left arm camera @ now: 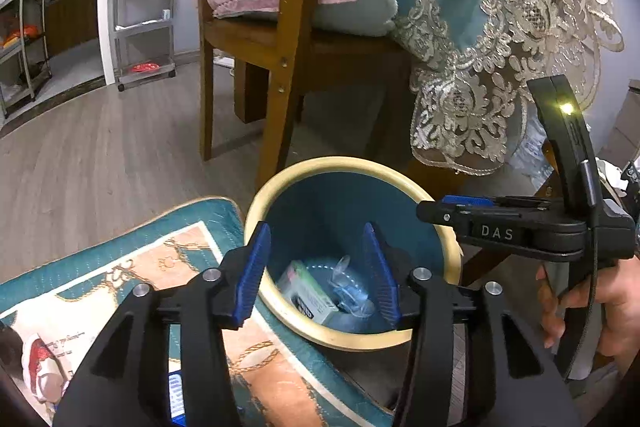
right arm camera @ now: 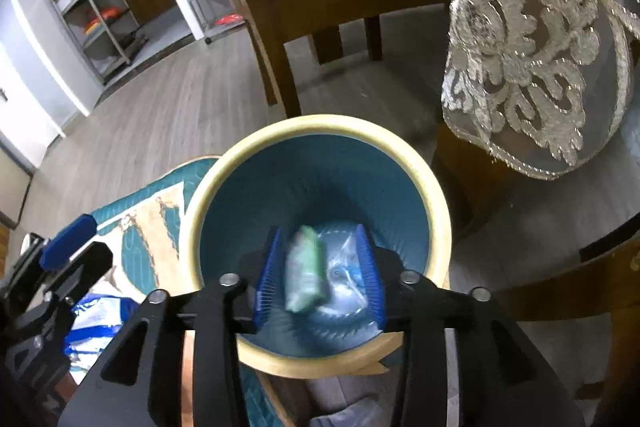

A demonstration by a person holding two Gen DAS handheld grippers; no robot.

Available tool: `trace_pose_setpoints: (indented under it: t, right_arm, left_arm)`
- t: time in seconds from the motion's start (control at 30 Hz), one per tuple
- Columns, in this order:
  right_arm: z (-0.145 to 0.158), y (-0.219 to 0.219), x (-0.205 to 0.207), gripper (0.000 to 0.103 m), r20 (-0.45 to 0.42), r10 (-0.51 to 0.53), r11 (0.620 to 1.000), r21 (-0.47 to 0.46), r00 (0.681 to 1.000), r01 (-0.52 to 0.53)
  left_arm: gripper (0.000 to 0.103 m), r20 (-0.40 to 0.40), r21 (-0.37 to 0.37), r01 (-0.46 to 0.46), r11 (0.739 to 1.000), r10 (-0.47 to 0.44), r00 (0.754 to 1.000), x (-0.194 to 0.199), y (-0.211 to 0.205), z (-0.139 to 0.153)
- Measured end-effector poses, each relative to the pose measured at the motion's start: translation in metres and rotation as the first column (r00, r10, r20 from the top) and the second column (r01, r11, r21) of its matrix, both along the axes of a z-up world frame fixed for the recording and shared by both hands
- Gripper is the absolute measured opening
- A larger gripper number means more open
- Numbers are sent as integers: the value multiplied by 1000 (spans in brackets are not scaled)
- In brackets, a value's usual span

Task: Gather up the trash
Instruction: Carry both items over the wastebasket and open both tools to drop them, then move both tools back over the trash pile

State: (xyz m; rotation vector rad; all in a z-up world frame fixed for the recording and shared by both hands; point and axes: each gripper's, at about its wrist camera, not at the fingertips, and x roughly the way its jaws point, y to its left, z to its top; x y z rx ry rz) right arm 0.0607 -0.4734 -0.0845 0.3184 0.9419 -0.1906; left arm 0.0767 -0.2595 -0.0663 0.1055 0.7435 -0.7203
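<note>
Wood-look floor point(left arm camera: 100, 155), chair point(left arm camera: 276, 39) behind, lace cloth point(left arm camera: 480, 75) hanging on the right. Blue bin w/ cream rim point(right arm camera: 312, 125) stands by a teal rug point(left arm camera: 120, 267). Both grippers over the bin mouth — left gripper point(left arm camera: 318, 271) fingers apart, nothing between; right gripper point(right arm camera: 320, 273) fingers apart too. Green-white box point(right arm camera: 306, 273) looks blurred inside the bin, clear plastic wrapper point(left arm camera: 348, 287) beside it at bin bottom.

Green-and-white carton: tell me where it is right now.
The green-and-white carton lies at the bottom of the blue bin, beside a crumpled clear plastic wrapper; in both wrist views it shows between the open blue fingers.
</note>
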Motion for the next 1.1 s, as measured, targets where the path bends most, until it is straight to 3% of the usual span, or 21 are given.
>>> trace_pose_setpoints:
  t: [0.2,0.4,0.8,1.1]
  right_arm:
    - [11,7,0,67,30,3,1000,-14,1000,-2]
    - [26,23,-2,81,65,28,999,-40,997,-25]
    - [49,64,-4,91,119,99,994,-63,988,-92]
    - [47,130,-5,93,102,248,965,-108,963,-237]
  left_arm:
    - [67,32,-7,-30,1000,30,999,-3,18,13]
    - [82,79,-1,-53,999,53,995,-11,41,30]
    - [91,143,38,-137,990,130,981,-28,115,56]
    - [93,140,94,-268,959,254,957,-32,204,62]
